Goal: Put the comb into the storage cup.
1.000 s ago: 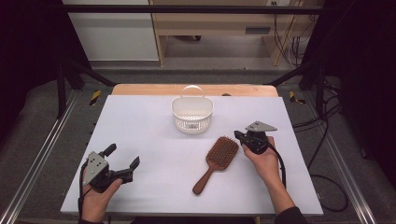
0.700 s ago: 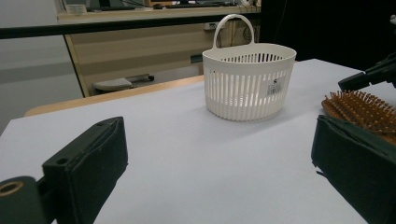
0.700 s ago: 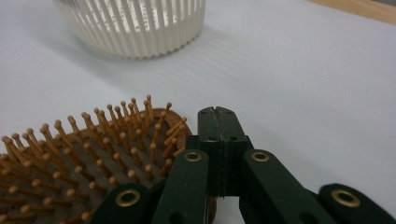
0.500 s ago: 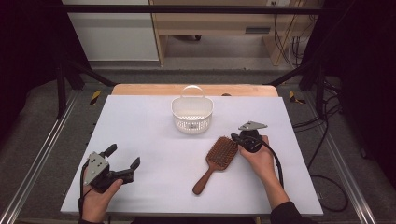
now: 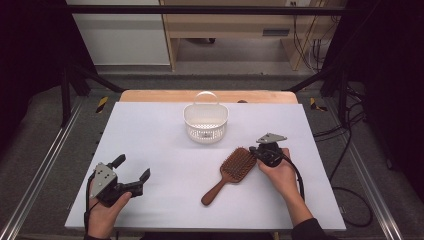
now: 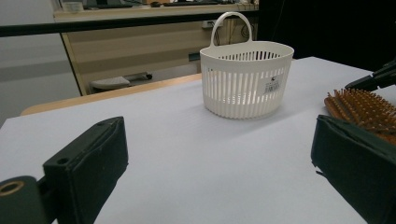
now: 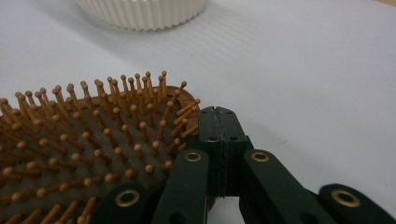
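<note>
Left gripper (image 5: pixel 134 172) is held low over the near-left part of the white table (image 5: pixel 150 130), jaws spread wide, nothing between them. Through the left gripper view only bare table surface is seen between the jaws, with the basket (image 6: pixel 246 77) beyond and the brush bristles at the right edge.

Right gripper (image 5: pixel 256 151) is held at the near-right, jaws pressed together — in the right gripper view the closed tips (image 7: pixel 218 122) are seen right against the rim of the hairbrush (image 7: pixel 84 140) head; actual contact cannot be told. Nothing is pinched.

The wooden hairbrush (image 5: pixel 229 174) lies flat, bristles up, head toward the right gripper, handle angled toward the near edge.

Farther back — the white slotted basket (image 5: pixel 205 121) stands upright at table centre, handle up, well apart from both grippers. Nothing is seen between brush and basket.
</note>
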A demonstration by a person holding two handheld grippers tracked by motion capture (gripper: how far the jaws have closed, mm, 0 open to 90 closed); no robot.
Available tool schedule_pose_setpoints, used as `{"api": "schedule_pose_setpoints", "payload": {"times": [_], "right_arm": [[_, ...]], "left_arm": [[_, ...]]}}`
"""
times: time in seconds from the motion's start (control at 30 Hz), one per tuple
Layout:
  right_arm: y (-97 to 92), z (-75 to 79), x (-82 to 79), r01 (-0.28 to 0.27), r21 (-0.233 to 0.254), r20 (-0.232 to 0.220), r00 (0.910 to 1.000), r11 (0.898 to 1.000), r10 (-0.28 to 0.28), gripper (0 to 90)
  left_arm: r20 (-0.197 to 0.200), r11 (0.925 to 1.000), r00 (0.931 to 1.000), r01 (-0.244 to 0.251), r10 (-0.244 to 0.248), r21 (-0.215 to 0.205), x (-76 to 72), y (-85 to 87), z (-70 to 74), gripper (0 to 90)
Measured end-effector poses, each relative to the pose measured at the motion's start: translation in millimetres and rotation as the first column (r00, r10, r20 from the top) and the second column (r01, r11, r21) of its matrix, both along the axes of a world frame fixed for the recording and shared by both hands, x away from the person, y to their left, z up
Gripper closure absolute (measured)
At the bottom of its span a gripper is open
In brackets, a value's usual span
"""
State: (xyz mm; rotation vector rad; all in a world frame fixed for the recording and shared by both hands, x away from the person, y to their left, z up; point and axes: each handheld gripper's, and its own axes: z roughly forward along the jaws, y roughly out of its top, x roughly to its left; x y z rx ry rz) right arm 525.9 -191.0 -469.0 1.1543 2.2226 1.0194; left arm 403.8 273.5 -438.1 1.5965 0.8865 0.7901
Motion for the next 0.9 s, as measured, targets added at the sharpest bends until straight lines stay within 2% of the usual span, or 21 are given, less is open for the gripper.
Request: {"api": "schedule_pose_setpoints", "payload": {"times": [0.43,0.6,0.9], "right_arm": [[15.3,3.5,-26.5,-0.046,-0.023,-0.021,0.9987,0.999,0.045,90.0],[28.1,3.5,-33.9,-0.066,-0.011,-0.033,0.9973,0.998,0.065,90.0],[44.2,4.5,-46.7,-0.067,0.012,-0.063,0.9957,0.998,0.068,90.0]], "left_arm": [[-0.009,1.0000,1.0000,0.002,-0.002,0.008,0.4,-0.1,-0.3,3.8],[-0.019,0.9999,0.9997,0.011,-0.011,0.013,1.3,-0.7,-1.1,3.9],[-0.026,0.9996,0.9994,0.021,-0.021,0.019,1.8,-2.5,-1.8,3.9]]}}
